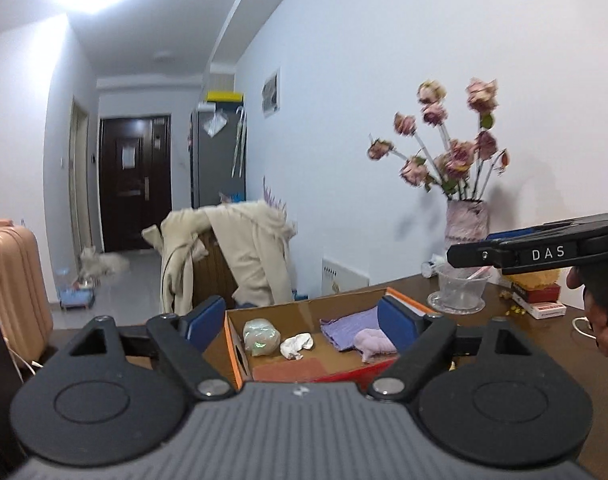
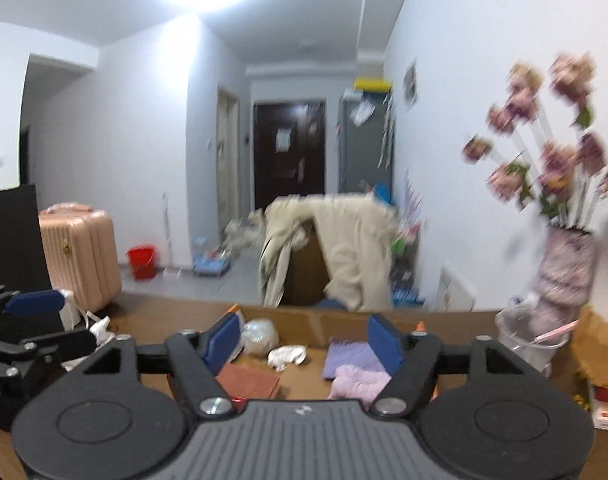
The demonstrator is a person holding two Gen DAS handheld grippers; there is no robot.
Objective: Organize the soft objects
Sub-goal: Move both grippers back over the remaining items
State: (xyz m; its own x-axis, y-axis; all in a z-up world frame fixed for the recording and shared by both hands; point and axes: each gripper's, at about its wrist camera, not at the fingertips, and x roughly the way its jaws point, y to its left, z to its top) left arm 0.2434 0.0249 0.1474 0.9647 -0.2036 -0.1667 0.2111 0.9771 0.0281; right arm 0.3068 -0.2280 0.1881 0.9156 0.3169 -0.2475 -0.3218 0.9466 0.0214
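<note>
An open cardboard box [image 1: 304,312] with orange edges stands on the brown table. Inside lie a pale wrapped ball [image 1: 261,337], a white crumpled piece [image 1: 296,346], a purple cloth [image 1: 350,326], a pink fluffy item [image 1: 374,344] and a reddish-brown cloth [image 1: 289,368]. My left gripper [image 1: 301,320] hovers in front of the box, open and empty. My right gripper [image 2: 304,342] is also open with nothing between its blue pads, facing the same box [image 2: 336,322]. Each shows in the other's view: the right gripper [image 1: 488,246] at the right edge, the left gripper [image 2: 51,322] at the left edge.
A vase of dried roses [image 1: 466,228], a glass bowl [image 1: 458,290] and small packets [image 1: 544,304] stand right of the box. A chair draped with a beige coat [image 1: 239,256] is behind the table. A pink suitcase [image 1: 11,280] and red bucket [image 2: 141,262] are on the left.
</note>
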